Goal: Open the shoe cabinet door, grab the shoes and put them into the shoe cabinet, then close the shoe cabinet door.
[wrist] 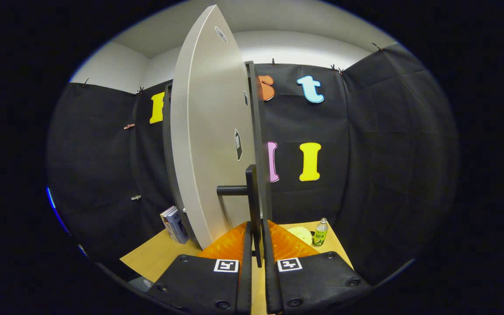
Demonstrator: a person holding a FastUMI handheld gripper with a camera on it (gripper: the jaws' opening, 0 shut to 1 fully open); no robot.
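Observation:
The shoe cabinet door [210, 144] stands swung out towards me, and I see it almost edge-on, with its pale face to the left and its dark edge [258, 144] straight ahead. A black bar handle [250, 192] stands off the door on a short post [232, 190]. My gripper [258, 238] is shut on the lower part of this handle, one finger on each side of the bar. Behind the door to the left, the cabinet's dark frame [166, 144] shows.
A wooden table [155, 258] lies under the door. A small stack of books or boxes [174, 224] leans by the cabinet's foot on the left. To the right, beyond the fingers, stand a green bottle [320, 232] and a pale round thing [300, 235]. Black cloth walls enclose the booth.

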